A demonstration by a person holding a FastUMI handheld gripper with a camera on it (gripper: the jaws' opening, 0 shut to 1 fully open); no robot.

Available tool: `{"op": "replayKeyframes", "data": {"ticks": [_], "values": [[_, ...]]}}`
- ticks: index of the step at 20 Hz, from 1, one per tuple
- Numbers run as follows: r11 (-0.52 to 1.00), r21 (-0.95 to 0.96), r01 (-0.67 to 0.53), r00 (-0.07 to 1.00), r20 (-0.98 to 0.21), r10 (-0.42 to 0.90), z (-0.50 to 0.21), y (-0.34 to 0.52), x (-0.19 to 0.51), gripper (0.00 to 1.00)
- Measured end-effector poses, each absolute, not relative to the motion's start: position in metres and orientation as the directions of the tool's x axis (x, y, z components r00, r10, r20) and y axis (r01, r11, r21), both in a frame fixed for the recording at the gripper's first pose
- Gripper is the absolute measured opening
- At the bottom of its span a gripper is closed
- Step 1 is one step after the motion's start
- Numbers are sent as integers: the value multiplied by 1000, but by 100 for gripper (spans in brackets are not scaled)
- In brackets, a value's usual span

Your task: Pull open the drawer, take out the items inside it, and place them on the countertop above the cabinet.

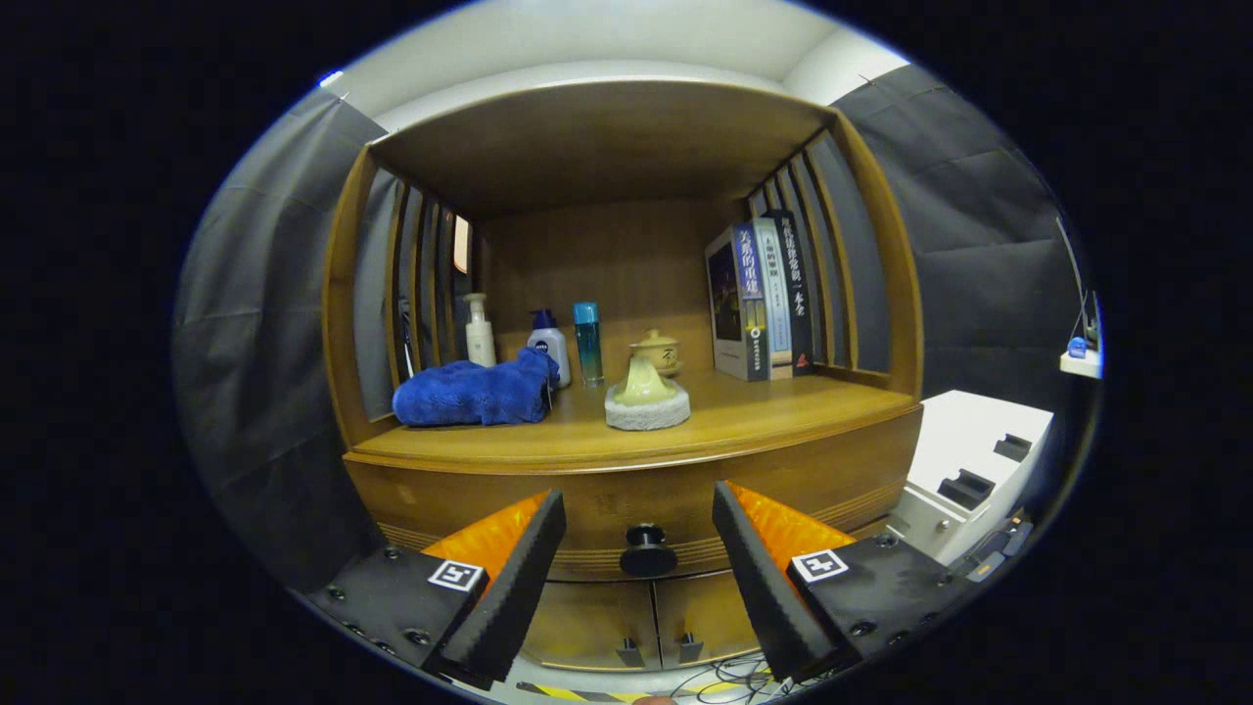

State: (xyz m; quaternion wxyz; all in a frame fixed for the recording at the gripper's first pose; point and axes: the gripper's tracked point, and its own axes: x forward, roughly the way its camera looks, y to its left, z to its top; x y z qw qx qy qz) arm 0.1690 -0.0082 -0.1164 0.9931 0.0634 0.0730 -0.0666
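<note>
A wooden cabinet stands ahead with a closed drawer (626, 499) under its countertop (764, 411). The drawer's round black knob (646, 550) sits low on its front. My gripper (638, 514) is open, its two black-padded orange fingers (519, 573) spread wide on either side of the knob, which lies between and just beyond the tips. Nothing is held. The drawer's contents are hidden.
On the countertop lie a blue cloth (477, 392), a white pump bottle (479, 333), a blue-capped bottle (548, 343), a teal bottle (588, 343), a lidded cup (658, 351), a pale ornament on a round base (646, 397) and several books (764, 299). Two small doors (651, 617) sit below the drawer. A white unit (969, 460) stands to the right.
</note>
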Motion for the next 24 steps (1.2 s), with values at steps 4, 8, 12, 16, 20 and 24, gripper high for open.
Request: {"op": "replayKeyframes", "data": {"ticks": [4,8,12,16,20,24], "values": [[990,106,97,990,-113,-85,-70,1,122,98],[991,100,84,994,-82,-76,-36,1,79,98],[995,81,67,995,-75,-61,-11,0,44,98],[997,66,43,998,-58,-39,12,5,20,98],[996,92,18,999,-51,-13,21,12,5,98],[996,93,-4,998,-55,9,25,11,-3,98]]}}
